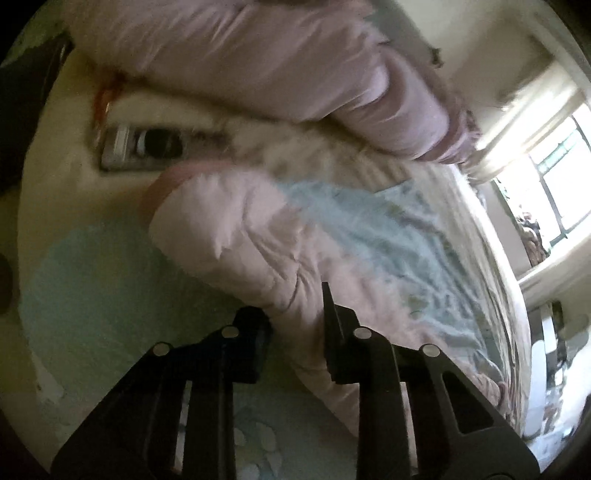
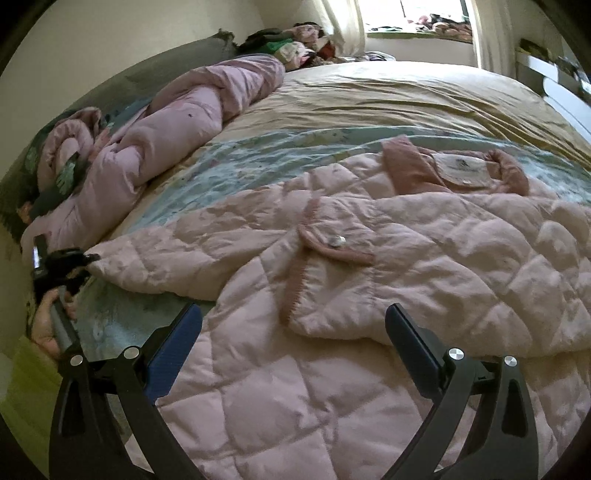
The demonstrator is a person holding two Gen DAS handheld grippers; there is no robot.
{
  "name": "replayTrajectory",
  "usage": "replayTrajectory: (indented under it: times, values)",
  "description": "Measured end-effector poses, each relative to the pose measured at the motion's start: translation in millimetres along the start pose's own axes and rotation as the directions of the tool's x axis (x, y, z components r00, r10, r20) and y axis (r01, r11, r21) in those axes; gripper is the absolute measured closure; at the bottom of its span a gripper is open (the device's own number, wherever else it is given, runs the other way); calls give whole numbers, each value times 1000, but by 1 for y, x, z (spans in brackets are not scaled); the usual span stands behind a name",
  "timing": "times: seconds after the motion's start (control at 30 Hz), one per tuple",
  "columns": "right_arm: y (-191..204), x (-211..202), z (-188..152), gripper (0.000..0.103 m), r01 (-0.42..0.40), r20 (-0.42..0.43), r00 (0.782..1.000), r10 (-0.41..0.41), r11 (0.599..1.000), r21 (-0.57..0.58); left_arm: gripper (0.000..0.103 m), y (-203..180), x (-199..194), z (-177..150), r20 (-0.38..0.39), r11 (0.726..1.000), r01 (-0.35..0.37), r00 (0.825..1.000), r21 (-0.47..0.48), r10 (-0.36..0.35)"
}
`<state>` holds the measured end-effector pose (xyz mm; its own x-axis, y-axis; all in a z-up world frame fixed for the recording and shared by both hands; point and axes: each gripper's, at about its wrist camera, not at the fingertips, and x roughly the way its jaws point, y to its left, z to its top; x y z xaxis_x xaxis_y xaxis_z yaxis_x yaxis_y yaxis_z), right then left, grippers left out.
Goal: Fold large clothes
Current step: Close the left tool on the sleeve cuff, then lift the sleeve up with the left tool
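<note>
Bed sheet point(image 2: 388, 96), tan far, pale blue patterned band nearer. Rolled pink quilt point(image 2: 177, 122) along left side against grey headboard point(image 2: 147, 70). Heap of mixed clothes point(image 2: 295, 44) far, by curtained window point(image 2: 417, 18). Left view blurred: phone-like device point(image 1: 144, 147) on sheet.

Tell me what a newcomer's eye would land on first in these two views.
First, the pale pink quilted jacket spread across the bed, filling the middle of the right wrist view. Next, the left hand-held gripper closed on the end of its sleeve at the jacket's far left. The right hand-held gripper hangs wide open above the jacket's lower half.
</note>
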<state>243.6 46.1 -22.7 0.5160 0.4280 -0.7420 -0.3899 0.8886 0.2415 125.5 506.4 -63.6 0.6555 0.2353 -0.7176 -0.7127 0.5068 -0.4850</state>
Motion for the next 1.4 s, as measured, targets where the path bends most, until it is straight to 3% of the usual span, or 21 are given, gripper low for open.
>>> replayTrajectory:
  times: [0.3,0.6,0.8,1.1,1.4]
  values:
    - [-25,-41,3,4,14,73,997,-17,999,43,90,-69,-83,8,145,984,95,983,150,-117]
    - [-57,-86,-4,4,31,136,990,-45,994,107,90,-141,-142,-5,198,943,182,950,280,-242]
    - [-83,-116,-10,4,59,189,978,-89,985,161,90,-191,-170,-31,195,897,225,929,381,-316]
    - [-125,-142,-27,4,71,197,973,-122,966,247,90,-242,-195,-73,163,832,283,902,477,-400]
    - [-161,-176,-44,4,106,210,962,-172,951,291,90,-293,-209,-127,84,742,376,862,556,-500]
